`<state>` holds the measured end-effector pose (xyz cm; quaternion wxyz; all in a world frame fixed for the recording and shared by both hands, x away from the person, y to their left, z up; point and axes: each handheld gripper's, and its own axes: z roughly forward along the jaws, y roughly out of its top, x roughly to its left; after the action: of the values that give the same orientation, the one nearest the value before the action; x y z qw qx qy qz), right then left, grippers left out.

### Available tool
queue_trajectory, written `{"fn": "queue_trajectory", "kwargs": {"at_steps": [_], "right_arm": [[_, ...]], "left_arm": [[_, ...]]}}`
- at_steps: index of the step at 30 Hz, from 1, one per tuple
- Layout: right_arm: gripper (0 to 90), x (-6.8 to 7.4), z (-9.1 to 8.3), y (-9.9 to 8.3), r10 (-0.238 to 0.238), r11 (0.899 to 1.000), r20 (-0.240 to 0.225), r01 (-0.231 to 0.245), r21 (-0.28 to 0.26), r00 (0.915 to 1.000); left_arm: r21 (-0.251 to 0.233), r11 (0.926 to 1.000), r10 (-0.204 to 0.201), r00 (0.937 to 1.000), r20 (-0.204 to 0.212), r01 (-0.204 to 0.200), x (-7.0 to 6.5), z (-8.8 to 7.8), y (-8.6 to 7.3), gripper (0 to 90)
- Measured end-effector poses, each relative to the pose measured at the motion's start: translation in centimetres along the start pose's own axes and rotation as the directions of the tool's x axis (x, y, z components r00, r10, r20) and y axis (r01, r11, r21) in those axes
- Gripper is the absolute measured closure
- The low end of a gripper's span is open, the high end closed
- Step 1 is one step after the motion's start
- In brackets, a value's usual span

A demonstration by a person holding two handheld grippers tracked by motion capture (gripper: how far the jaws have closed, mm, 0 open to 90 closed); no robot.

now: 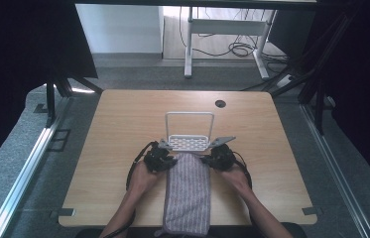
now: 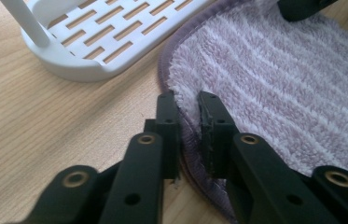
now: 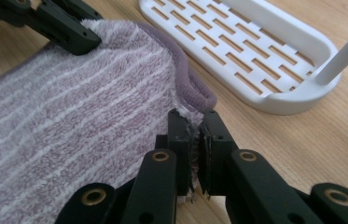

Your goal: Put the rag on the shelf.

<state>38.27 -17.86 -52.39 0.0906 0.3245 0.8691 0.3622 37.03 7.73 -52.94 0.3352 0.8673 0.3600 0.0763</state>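
Note:
A lilac striped towel [image 1: 187,193] lies lengthwise on the wooden table [image 1: 118,129], its near end hanging over the front edge. My left gripper [image 1: 165,159] is shut on the towel's far left corner [image 2: 185,112]; the fabric edge is pinched between the two black pads. My right gripper [image 1: 211,158] is shut on the far right corner [image 3: 191,122], with the hem bunched up between its pads. Just beyond the towel stands a white slotted rack [image 1: 188,143] with an upright hoop handle. The slotted rack base [image 2: 92,32] [image 3: 241,51] lies close ahead of both grippers.
A round cable hole [image 1: 220,103] sits near the table's far edge. Bare wood stretches to the left and right of the towel. Dark curtains and stand legs flank the table; a white desk frame [image 1: 222,39] stands beyond it on the floor.

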Motion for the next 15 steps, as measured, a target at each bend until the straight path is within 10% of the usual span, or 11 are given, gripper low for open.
{"fn": "queue_trajectory", "kwargs": {"at_steps": [15], "right_arm": [[84.0, 0.5, -4.7, 2.8, -0.044, 0.992, -0.012, 0.042, -0.122, 0.9990]], "left_arm": [[-0.155, 0.9858, 0.062, 0.9979, -0.021, -0.064, -0.8, -5.3, 2.5, 81.4]]}}
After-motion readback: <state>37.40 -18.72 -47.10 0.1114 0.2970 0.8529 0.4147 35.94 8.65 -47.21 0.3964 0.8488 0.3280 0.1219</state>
